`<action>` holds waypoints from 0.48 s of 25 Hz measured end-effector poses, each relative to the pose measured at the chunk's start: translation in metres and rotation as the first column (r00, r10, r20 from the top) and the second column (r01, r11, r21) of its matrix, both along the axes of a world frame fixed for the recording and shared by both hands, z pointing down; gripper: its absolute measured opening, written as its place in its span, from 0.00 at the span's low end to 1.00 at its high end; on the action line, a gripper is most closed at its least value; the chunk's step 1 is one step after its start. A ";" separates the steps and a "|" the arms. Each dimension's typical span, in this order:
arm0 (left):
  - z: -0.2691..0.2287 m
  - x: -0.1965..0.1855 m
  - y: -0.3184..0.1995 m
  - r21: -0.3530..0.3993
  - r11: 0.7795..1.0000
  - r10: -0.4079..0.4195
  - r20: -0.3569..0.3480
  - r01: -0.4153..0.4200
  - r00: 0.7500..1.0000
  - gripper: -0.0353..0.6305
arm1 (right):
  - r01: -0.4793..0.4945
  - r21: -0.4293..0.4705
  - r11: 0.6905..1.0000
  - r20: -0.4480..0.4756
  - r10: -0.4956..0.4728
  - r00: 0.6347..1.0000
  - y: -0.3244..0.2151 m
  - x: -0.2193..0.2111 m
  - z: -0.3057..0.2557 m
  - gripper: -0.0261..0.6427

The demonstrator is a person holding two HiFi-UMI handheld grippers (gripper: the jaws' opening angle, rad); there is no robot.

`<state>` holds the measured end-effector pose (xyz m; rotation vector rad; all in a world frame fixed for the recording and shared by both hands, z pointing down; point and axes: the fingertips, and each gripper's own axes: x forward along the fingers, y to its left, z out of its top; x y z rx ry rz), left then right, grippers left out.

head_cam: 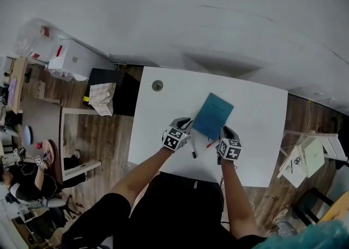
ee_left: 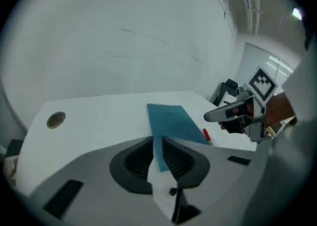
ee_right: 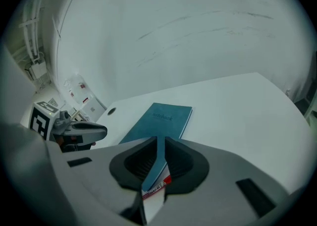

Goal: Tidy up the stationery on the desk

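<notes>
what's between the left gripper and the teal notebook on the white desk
Nothing visible: the teal rectangular notebook lies straight ahead of the left gripper, seen through its jaws' gap. The red pen lies beside it, off that line.

Head view: slim red pen [head_cam: 210,144] mostly hidden under right gripper [head_cam: 226,131]. Right gripper view: fingers [ee_right: 183,160] block it, only a label strip shows. Left gripper view: teal rectangular notebook [ee_left: 171,123] near end behind fingers [ee_left: 134,163], cover print blurred. Small round disc [head_cam: 157,85] on white surface [head_cam: 256,128] too small to identify.

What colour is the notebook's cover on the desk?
Teal blue. The notebook shows best in the right gripper view.
</notes>
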<state>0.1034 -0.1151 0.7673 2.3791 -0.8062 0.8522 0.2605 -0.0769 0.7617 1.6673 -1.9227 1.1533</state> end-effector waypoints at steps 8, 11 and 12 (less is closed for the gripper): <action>0.033 0.003 0.010 -0.160 0.987 0.011 0.008 -0.009 1.000 0.26 | -0.051 -0.126 0.991 0.074 0.061 0.995 -0.005 0.004 0.036 0.17; 0.040 0.002 0.008 -0.203 0.979 -0.024 0.000 0.023 1.000 0.27 | -0.036 -0.156 0.987 0.062 0.047 0.997 -0.006 0.002 0.040 0.19; 0.041 0.004 0.008 -0.220 0.975 -0.035 -0.004 0.034 0.999 0.27 | -0.031 -0.164 0.986 0.051 0.040 0.998 -0.007 0.002 0.041 0.20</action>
